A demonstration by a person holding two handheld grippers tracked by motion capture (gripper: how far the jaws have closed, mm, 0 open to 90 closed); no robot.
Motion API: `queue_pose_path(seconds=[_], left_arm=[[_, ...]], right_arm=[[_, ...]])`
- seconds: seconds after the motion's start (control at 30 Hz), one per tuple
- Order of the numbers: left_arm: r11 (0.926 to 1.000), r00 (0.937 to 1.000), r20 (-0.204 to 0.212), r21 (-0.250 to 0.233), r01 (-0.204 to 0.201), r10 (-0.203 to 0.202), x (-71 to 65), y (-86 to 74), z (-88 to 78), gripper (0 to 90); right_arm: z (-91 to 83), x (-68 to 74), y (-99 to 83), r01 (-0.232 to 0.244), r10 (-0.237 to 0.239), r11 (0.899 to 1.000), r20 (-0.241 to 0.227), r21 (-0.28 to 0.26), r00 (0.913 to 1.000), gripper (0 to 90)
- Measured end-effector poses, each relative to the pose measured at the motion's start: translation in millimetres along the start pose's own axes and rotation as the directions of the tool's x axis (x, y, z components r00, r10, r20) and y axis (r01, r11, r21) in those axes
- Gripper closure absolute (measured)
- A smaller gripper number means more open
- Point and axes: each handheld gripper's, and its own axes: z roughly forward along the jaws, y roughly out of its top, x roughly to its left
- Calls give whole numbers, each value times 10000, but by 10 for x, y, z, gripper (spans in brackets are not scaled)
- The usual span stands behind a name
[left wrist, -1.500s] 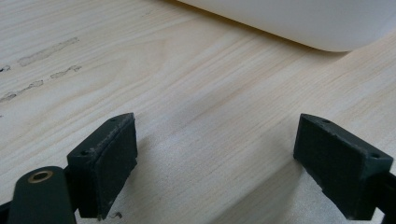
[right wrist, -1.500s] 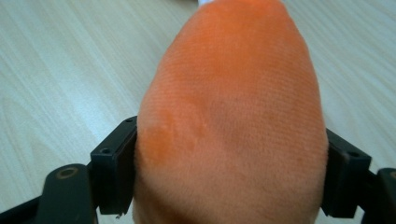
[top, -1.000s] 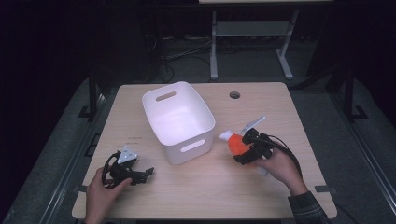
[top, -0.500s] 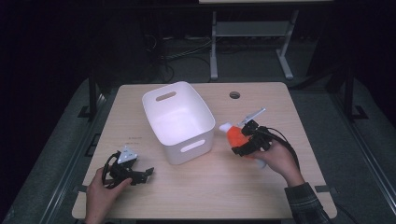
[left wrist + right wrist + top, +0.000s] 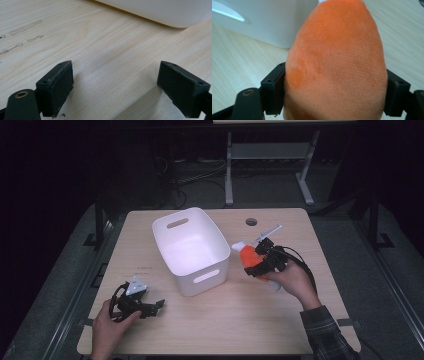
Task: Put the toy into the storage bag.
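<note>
Right gripper [image 5: 252,262], frame centre-right: jaws clamped on orange plush toy [image 5: 335,62] (white tip), just beside white bin [image 5: 192,251]. Left gripper [image 5: 155,306], lower left: jaws apart over bare wooden table [image 5: 105,50].

We see a soft orange plush toy with a white tip [image 5: 246,256] right of centre in the high view, lifted off the table; in the right gripper view its fuzzy orange body [image 5: 335,62] fills the centre, squeezed between two black jaws.
</note>
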Motion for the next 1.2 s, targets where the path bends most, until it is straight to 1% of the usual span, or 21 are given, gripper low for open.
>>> queue_pose_path(seconds=[0.33, 0.7, 0.93, 0.97, 1.07, 1.13, 1.2], left_arm=[[10000, 10000, 2, 2, -3, 3, 0, 0, 0, 129], [10000, 10000, 4, -1, -6, 6, 1, 0, 0, 129], [10000, 10000, 0, -24, 22, -22, -1, 0, 2, 129], [10000, 10000, 0, -26, 28, -28, -2, 0, 2, 129], [10000, 10000, 0, -26, 23, -23, -1, 0, 2, 129], [10000, 10000, 2, -25, 30, -30, -2, 0, 2, 129], [10000, 10000, 3, -24, 24, -24, -1, 0, 2, 129]], right_arm=[[-83, -34, 176, -176, 177, 9998, 92, -106, 9998, 222], [-168, -35, 381, -111, 114, 9997, 164, -199, 9998, 222], [-228, -10, 553, -9, 15, 9995, 191, -305, 9998, 222], [-237, -10, 579, 70, -64, 9994, 203, -325, 9998, 222], [-268, 20, 669, -29, 36, 9992, 184, -394, 9998, 222], [-274, 27, 695, -44, 51, 9991, 167, -416, 9998, 222], [-281, 50, 769, -45, 52, 9992, 165, -398, 9999, 222]])
